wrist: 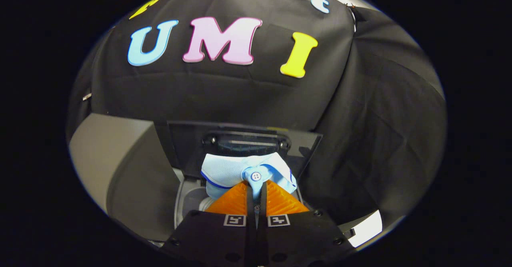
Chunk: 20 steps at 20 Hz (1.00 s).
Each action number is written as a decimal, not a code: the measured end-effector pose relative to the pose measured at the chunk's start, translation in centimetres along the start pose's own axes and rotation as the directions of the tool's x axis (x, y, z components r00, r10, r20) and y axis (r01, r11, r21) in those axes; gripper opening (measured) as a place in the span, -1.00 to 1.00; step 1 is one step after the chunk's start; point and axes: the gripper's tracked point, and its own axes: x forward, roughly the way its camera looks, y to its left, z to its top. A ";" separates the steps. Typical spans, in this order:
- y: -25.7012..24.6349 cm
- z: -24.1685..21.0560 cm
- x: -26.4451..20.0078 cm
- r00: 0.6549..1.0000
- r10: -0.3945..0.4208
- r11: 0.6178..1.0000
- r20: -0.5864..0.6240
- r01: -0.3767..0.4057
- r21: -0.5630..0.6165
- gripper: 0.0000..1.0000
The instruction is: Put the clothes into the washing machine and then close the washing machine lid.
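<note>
The jaws of the gripper point(256, 187) were pinched together on a light-blue buttoned garment point(240, 170), held above the washing machine's opening point(192, 203) with the raised lid point(240, 139) just beyond. Releasing well meant lowering it inside first, clear of the rim.

A black cloth wall point(224, 95) hangs across the back of the booth, creased and slightly sagging. A second black cloth panel point(384, 139) joins it at a corner seam and runs along the side, falling in loose folds. A grey panel point(116, 155) stands low against the back cloth on the other side. A bright white patch of surface point(366, 229) shows below the side panel.
</note>
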 end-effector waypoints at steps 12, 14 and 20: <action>2.1 -14.5 10.1 0.957 0.037 0.999 -0.286 -0.029 0.032 -0.90; 2.0 -15.9 10.8 0.947 0.035 0.999 -0.319 -0.024 0.039 -0.90; 3.4 -20.0 13.4 0.905 0.057 0.998 -0.422 -0.043 0.042 -0.90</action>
